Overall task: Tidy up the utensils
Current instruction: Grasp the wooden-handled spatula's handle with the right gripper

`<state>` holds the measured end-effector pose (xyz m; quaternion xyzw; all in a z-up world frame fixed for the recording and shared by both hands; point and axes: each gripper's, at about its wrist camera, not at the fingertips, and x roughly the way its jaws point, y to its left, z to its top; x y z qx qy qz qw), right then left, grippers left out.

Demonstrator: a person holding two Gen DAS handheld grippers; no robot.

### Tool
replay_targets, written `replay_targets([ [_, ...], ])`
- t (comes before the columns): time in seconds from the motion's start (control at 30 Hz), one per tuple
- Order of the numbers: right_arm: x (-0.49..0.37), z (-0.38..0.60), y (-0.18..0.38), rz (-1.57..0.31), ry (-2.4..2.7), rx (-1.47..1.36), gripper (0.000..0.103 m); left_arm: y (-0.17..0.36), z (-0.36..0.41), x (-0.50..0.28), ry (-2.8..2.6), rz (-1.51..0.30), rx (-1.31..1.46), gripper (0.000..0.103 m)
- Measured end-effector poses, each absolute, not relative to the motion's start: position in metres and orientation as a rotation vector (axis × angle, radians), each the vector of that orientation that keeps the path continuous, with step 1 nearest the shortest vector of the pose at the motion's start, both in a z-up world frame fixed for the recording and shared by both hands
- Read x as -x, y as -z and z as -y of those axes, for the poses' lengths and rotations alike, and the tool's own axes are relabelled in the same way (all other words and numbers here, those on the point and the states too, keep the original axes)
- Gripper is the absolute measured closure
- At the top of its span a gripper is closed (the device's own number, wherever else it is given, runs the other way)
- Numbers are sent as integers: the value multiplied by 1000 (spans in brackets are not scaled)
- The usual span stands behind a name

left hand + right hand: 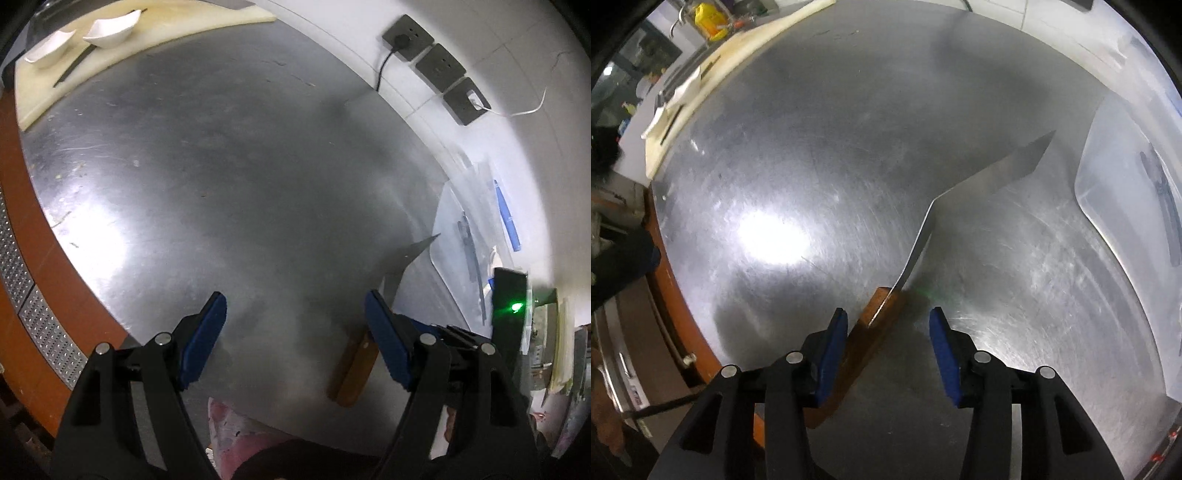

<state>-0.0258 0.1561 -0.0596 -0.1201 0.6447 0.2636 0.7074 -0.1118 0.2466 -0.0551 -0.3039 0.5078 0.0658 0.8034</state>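
Observation:
A spatula with a wooden handle [875, 326] and a bent metal blade [1004, 170] lies on the steel table [812, 147]. My right gripper [888, 313] hovers over the handle, jaws partly open. The handle lies between them, close against the left pad [833, 343] and well clear of the right pad. My left gripper [295, 297] is open above bare steel with nothing between its fingers. In the left wrist view the spatula handle [354, 373] shows just behind the right finger [388, 343], with the blade [410, 254] pointing towards a clear plastic container [461, 236].
The clear container [1115, 155] at the right holds several utensils, one with a blue handle [508, 218]. A pale cutting board [147, 37] at the far left carries two white dishes [110, 27]. Wall sockets [408, 37] with cords line the back. An orange table edge [22, 206] runs along the left.

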Motion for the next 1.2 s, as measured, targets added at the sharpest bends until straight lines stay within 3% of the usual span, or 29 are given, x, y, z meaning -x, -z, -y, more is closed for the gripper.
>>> replay_targets([
  [0.13,33,-157,69,-1443,-632,314,75,56,-237,100,-94,-1098,642,30],
  [0.33,37,-120,72,-1474,-678,338,83,69,-217,75,-8,-1148,672,30],
  [0.6,56,-89,75,-1535,-743,270,87,96,-144,39,150,-1291,670,30],
  [1.1,112,-100,80,-1361,-835,454,87,118,-78,-4,129,-1432,559,30],
  [1.17,116,-94,81,-1342,-844,465,87,122,-72,-5,116,-1449,537,31],
  [1.2,119,-93,81,-1338,-843,476,86,125,-68,-6,112,-1457,526,39],
])
